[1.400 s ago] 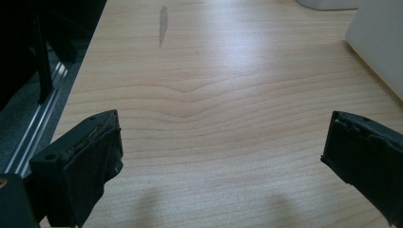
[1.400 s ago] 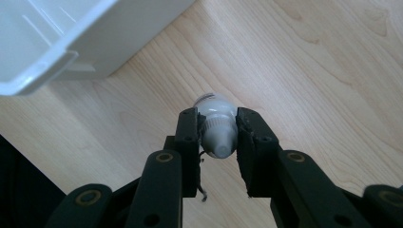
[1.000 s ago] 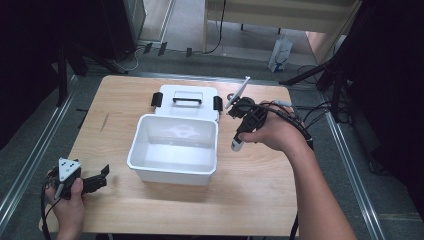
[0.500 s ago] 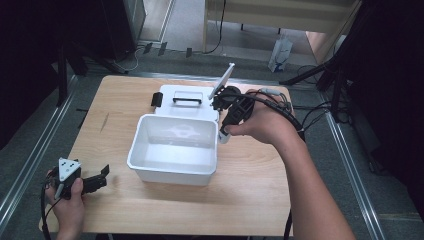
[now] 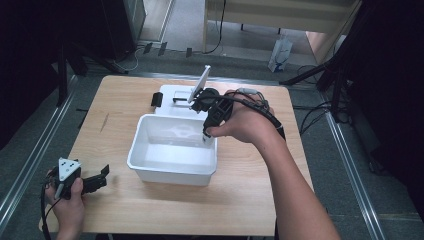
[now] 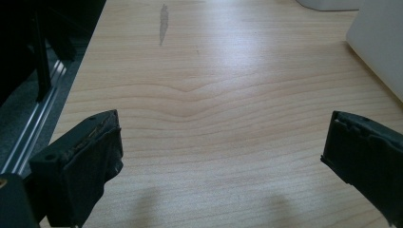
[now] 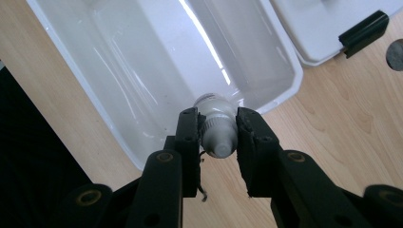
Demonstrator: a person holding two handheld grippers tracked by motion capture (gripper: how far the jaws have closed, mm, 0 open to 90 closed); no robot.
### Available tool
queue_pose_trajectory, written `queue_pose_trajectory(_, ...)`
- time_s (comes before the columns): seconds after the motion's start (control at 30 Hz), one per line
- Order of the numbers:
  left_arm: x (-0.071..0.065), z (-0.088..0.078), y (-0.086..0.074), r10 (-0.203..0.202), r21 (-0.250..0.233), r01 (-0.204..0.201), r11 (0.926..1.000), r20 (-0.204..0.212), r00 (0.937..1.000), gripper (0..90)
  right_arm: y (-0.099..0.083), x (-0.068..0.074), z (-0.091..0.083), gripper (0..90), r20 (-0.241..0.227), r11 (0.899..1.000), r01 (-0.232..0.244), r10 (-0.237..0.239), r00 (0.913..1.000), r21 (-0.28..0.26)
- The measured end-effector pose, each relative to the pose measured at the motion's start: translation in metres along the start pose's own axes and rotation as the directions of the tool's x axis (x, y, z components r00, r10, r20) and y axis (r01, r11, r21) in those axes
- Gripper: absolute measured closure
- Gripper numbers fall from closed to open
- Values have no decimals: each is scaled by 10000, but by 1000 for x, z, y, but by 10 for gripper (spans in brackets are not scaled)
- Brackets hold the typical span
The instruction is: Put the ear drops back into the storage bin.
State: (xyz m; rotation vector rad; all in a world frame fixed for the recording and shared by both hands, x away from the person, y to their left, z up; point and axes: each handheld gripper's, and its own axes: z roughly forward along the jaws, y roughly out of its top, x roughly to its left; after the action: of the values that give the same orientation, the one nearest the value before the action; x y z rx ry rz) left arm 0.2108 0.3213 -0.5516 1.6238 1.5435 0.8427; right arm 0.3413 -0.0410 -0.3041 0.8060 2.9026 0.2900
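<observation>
My right gripper (image 5: 206,131) is shut on a white tube (image 5: 204,80), whose flat end sticks up and back past the hand. In the right gripper view the tube's round cap end (image 7: 217,130) sits pinched between the jaws of the right gripper (image 7: 217,115), pointing down over the near right rim of an empty white bin (image 7: 290,90). That bin (image 5: 172,170) stands in the middle of the table. My left gripper (image 5: 100,177) rests at the front left corner of the table. Its jaws stand wide open over bare wood, as the left gripper view (image 6: 223,123) shows.
The bin's white lid (image 5: 175,95), with black latches (image 5: 157,99), lies flat behind the bin. The lid (image 7: 323,23) also appears beyond the bin in the right gripper view. The bin's wall (image 6: 380,42) rises at the right of the left gripper view. Metal rails run along both table sides.
My right hand has carried the tube leftward and slightly up, from beside the bin's right side to over its right rim. The left hand has stayed put.
</observation>
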Motion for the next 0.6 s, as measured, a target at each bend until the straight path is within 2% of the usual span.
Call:
queue_pose_trajectory(0.2,0,0,0,0,29,0,10000,6,10000,3,6,3,11,723,-79,9998,151,-150,9999,139)
queue_pose_trajectory(0.5,0,0,0,-26,10,26,10000,5,10000,3,5,-3,30,723,-61,9988,170,-168,9998,467)
queue_pose_trajectory(0.6,0,0,0,-22,10,22,10000,4,10000,3,3,-4,33,723,-8,9983,311,-311,9995,501)
